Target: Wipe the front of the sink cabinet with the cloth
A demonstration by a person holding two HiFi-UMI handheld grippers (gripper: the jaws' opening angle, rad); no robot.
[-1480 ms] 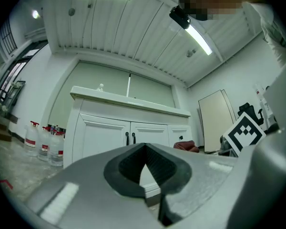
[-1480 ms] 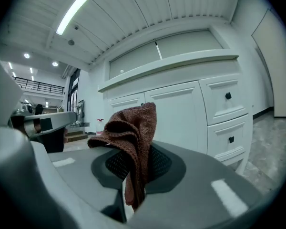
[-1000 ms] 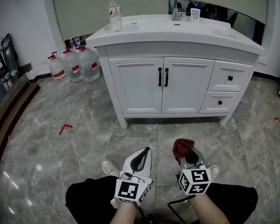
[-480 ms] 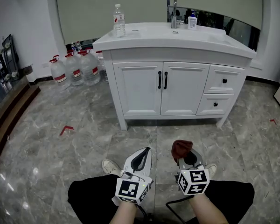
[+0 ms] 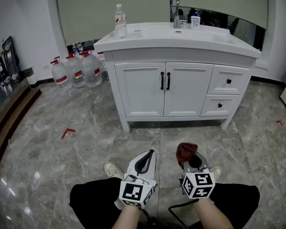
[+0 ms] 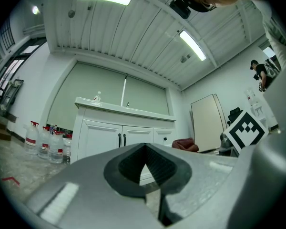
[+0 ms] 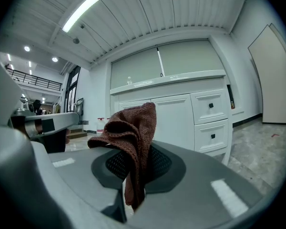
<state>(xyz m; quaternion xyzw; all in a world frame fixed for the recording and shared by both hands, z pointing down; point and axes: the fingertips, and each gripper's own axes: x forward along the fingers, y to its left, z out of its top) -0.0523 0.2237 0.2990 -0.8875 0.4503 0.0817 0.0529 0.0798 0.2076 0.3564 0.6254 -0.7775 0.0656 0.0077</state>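
The white sink cabinet (image 5: 164, 89) stands ahead across the marble floor, with two doors and two drawers on its front. It also shows in the left gripper view as the cabinet (image 6: 114, 135) and in the right gripper view as the cabinet (image 7: 186, 113). My right gripper (image 5: 189, 159) is held low near my knees, shut on a dark red cloth (image 5: 186, 150). The cloth (image 7: 131, 128) hangs bunched out of my right gripper (image 7: 133, 175). My left gripper (image 5: 148, 155) is beside it, and my left gripper (image 6: 145, 149) is shut and holds nothing. Both are well short of the cabinet.
A water bottle (image 5: 119, 14), a faucet (image 5: 176, 9) and a cup (image 5: 195, 15) stand on the countertop. Several large water jugs (image 5: 76, 66) sit on the floor left of the cabinet. A dark step (image 5: 9, 123) runs along the far left. A red tape mark (image 5: 66, 131) is on the floor.
The head view has drawn back slightly, so the cabinet looks a little smaller and lower. Both grippers have stayed where they were, the cloth still held.
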